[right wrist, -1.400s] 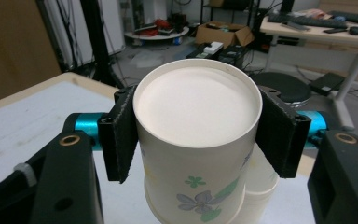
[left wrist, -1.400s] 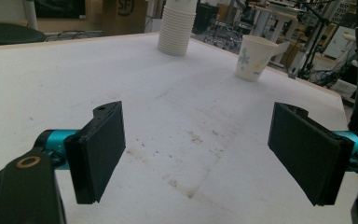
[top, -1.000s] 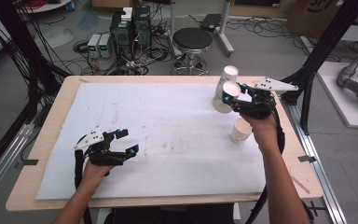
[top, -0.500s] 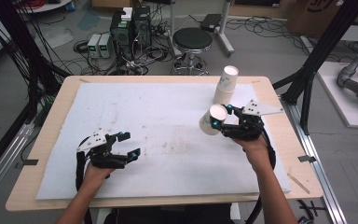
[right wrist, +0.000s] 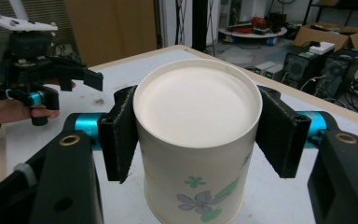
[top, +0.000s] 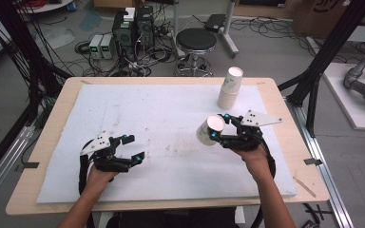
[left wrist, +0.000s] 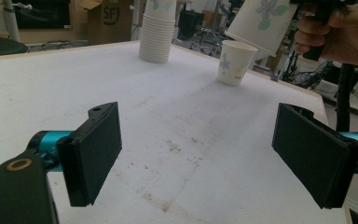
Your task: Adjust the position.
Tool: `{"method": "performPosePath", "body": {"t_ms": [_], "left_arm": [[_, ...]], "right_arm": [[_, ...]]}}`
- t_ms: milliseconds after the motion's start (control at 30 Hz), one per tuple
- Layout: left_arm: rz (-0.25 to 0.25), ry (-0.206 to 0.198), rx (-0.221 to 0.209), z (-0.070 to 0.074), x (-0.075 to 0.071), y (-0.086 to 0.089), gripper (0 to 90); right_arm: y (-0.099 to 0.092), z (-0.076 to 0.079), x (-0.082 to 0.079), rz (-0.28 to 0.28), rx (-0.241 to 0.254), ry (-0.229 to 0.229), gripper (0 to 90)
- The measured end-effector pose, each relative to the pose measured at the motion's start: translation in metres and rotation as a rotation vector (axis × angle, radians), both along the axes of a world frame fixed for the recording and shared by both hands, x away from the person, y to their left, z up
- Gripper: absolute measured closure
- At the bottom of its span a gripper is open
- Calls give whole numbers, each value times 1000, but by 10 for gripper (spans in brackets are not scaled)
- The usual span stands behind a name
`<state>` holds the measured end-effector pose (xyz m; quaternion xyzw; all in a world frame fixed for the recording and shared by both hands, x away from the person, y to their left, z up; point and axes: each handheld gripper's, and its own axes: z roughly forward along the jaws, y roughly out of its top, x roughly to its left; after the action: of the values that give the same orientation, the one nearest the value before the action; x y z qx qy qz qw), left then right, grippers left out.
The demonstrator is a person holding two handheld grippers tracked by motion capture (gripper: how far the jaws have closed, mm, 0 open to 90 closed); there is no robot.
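- Desk [top: 52, 142]: wooden, under a stained white mat [top: 161, 118].
- Right claw [top: 217, 129]: clamped on a paper cup [top: 210, 130], held tilted above the mat.
- Left claw [top: 134, 148]: wide open, empty.
- Cup stack [top: 230, 88]: far right of the mat.
- Room: stool [top: 196, 42], computers [top: 133, 28], floor cables.

White flower-printed paper cup [right wrist: 196, 154]: matt, smooth. Black gripper pads [left wrist: 93, 151]: rough foam-like. White table cover [top: 171, 118]: matt, stained. Pale wooden table edge [top: 43, 142]: smooth.

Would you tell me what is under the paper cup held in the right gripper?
The paper cup hangs clamped in the right gripper, bottom facing the camera. Under it lies the bare white mat. The spot straight beneath it is hidden, and so is its inside.
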<state>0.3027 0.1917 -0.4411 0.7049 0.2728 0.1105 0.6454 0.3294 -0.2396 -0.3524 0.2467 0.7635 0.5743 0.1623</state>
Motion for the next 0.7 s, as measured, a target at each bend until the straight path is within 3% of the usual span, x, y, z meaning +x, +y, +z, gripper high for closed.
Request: {"method": "performPosePath", "body": {"t_ms": [267, 367, 567, 700], "left_arm": [[-50, -24, -29, 2, 0, -5, 155], [-69, -33, -19, 2, 0, -8, 155], [-56, -97, 15, 7, -5, -12, 150], [-53, -94, 5, 11, -8, -13, 150]], "right_arm": [[3, -4, -6, 29, 13, 10, 365], [3, -4, -8, 37, 16, 15, 365], [9, -10, -14, 63, 3, 25, 365], [16, -12, -16, 87, -8, 27, 364]]}}
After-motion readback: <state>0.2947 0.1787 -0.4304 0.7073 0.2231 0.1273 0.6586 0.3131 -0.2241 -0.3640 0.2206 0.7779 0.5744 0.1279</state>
